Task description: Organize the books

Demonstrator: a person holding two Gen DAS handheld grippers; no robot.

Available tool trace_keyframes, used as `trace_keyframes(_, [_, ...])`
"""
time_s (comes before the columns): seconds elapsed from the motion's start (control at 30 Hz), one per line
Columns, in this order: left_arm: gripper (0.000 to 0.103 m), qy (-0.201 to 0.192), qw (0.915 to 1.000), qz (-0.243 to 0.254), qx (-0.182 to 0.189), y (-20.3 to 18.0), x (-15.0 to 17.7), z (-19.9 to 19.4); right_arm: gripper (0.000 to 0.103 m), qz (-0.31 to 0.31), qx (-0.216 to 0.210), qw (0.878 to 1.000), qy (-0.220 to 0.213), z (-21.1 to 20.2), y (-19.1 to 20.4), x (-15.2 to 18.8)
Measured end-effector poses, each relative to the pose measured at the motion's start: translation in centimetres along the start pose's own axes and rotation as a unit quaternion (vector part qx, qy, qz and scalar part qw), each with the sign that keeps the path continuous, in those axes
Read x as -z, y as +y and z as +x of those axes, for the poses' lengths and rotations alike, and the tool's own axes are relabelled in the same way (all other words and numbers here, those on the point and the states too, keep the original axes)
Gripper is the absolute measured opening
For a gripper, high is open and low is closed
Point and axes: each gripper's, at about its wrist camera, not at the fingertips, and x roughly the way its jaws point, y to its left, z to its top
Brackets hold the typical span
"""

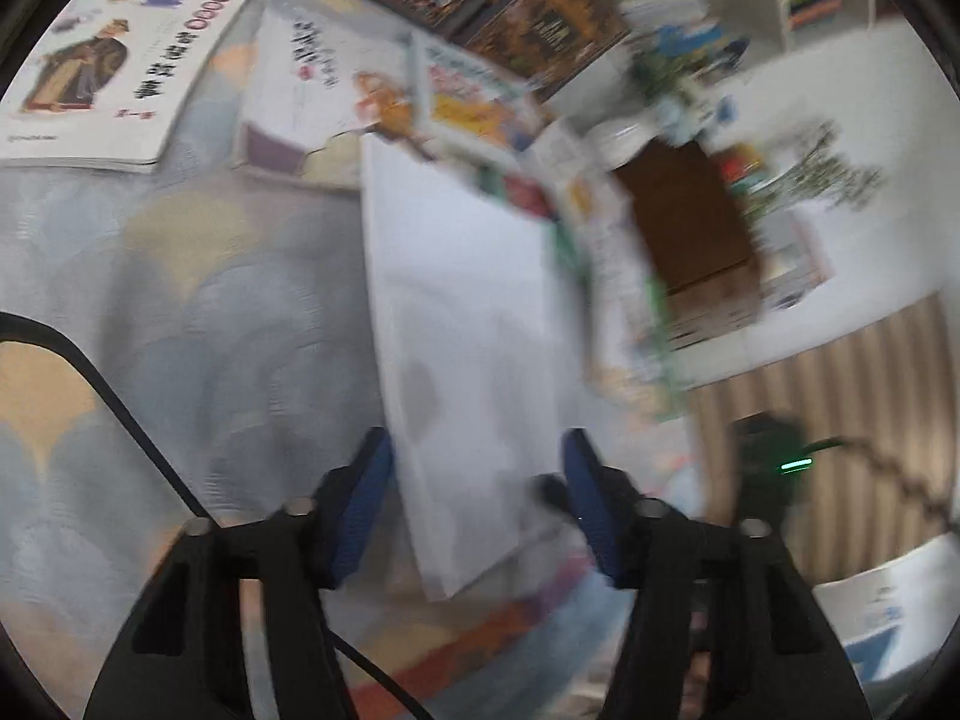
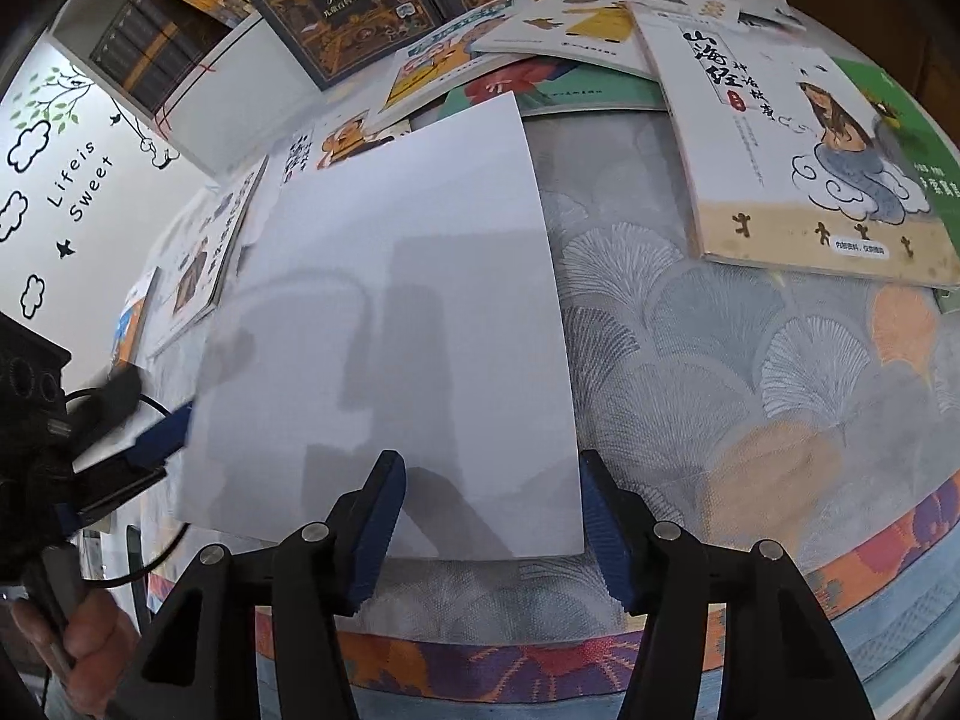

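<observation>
A plain white book (image 2: 408,312) lies face down on the patterned tablecloth (image 2: 690,360). My right gripper (image 2: 492,516) is open, its blue fingers straddling the book's near edge. My left gripper (image 1: 480,498) is open, the book's edge (image 1: 462,360) between its fingers; it shows in the right wrist view (image 2: 156,438) at the book's left side. The left wrist view is blurred. More books lie around: a white one with a cloud figure (image 2: 798,138), dark ornate ones (image 2: 342,18).
A book with a robed man (image 1: 114,72) lies far left in the left wrist view. A white shelf with books (image 2: 162,42) stands behind the table. The table's near edge (image 2: 540,660) is close below my right gripper.
</observation>
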Motion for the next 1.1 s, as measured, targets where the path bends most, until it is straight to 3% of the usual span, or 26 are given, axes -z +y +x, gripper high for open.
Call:
trace_keyframes(0.07, [0.036,0.006,0.9997,-0.018,-0.012,1.4,0.2,0.3,0.06,-0.008,0.006,1.0,0.0,-0.1,0.2,0.1])
trace_keyframes(0.2, [0.035,-0.005,0.9975,-0.058,0.039,2.5,0.0,-0.7,0.062,-0.014,0.01,1.0,-0.004,0.0,0.5,0.3])
trace_keyframes(0.33, [0.035,-0.012,0.9889,-0.113,0.095,3.5,-0.4,-0.6,0.064,0.004,-0.003,1.0,-0.005,0.0,0.3,0.2])
trace_keyframes(0.4, [0.035,-0.006,0.9926,-0.102,0.066,2.8,-0.5,0.0,0.064,0.01,-0.008,1.0,-0.004,0.0,0.1,0.1])
trace_keyframes(0.5, [0.035,0.006,0.9989,-0.042,-0.021,0.7,-0.2,1.1,0.065,0.017,-0.013,1.0,-0.004,0.0,0.0,0.0])
trace_keyframes(0.57, [0.035,0.005,0.9987,-0.031,-0.039,0.5,0.0,1.2,0.065,0.019,-0.013,1.0,-0.005,0.0,0.0,0.0])
trace_keyframes(0.63, [0.035,0.009,0.9984,-0.049,-0.026,1.1,-0.1,1.2,0.065,0.026,-0.017,1.0,-0.006,-0.1,-0.1,0.0])
trace_keyframes(0.8, [0.035,0.02,0.9899,-0.109,0.089,1.0,0.0,1.2,0.065,0.064,-0.051,0.997,-0.006,-0.4,-1.4,0.0])
trace_keyframes(0.87, [0.035,0.023,0.9945,-0.079,0.065,-0.5,-0.3,1.6,0.065,0.069,-0.056,0.996,-0.006,-0.5,-1.6,0.0])
trace_keyframes(0.97, [0.012,0.03,0.9978,-0.056,0.016,-1.4,-0.4,3.0,0.065,0.075,-0.063,0.995,-0.002,-0.7,-1.8,0.0])
trace_keyframes(1.1, [0.01,0.025,0.9921,-0.105,0.063,-0.7,-1.4,2.4,0.066,0.118,-0.109,0.987,0.026,-1.0,-3.4,0.0])
